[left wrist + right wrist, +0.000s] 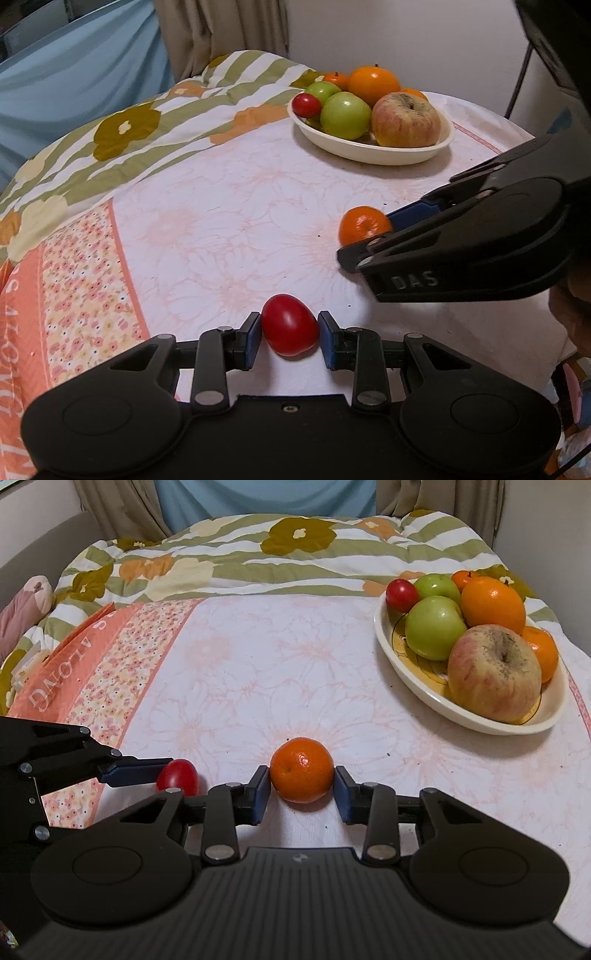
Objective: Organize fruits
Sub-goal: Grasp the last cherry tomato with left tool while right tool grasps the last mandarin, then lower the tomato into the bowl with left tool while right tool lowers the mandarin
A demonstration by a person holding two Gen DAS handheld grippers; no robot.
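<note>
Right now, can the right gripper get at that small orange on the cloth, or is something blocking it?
Probably yes. The right gripper already has its blue pads on either side of the small orange, with slight gaps, nothing between. The left gripper sits apart, around the red tomato.

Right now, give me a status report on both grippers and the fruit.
Left gripper brackets red tomato, right gripper brackets tangerine; grip unconfirmed. Both fruits on tablecloth. Bowl nearly full. Path unobstructed.
</note>
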